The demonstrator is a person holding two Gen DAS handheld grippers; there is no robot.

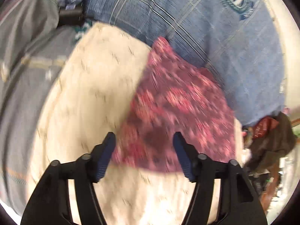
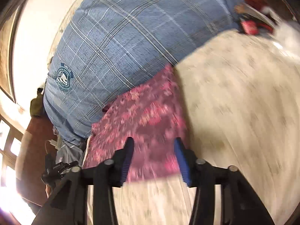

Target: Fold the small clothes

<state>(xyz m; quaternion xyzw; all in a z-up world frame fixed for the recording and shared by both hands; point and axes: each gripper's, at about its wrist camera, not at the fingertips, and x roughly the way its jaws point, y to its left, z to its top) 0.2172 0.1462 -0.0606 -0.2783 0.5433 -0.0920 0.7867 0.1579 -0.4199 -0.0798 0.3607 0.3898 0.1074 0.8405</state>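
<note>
A small pink-and-maroon patterned garment (image 1: 174, 108) lies flat on a cream bedsheet (image 1: 93, 93). It also shows in the right wrist view (image 2: 146, 120). My left gripper (image 1: 144, 140) is open and hovers over the garment's near edge, fingers spread and holding nothing. My right gripper (image 2: 154, 144) is open too, with its fingers either side of the garment's near part; I cannot tell if they touch the cloth. Both views are motion-blurred.
A blue plaid pillow (image 1: 187, 18) with a round logo lies just beyond the garment, also in the right wrist view (image 2: 116, 46). Grey plaid bedding (image 1: 28, 65) is at the left. Clutter and a brown cloth (image 1: 271, 140) lie off the bed's right edge.
</note>
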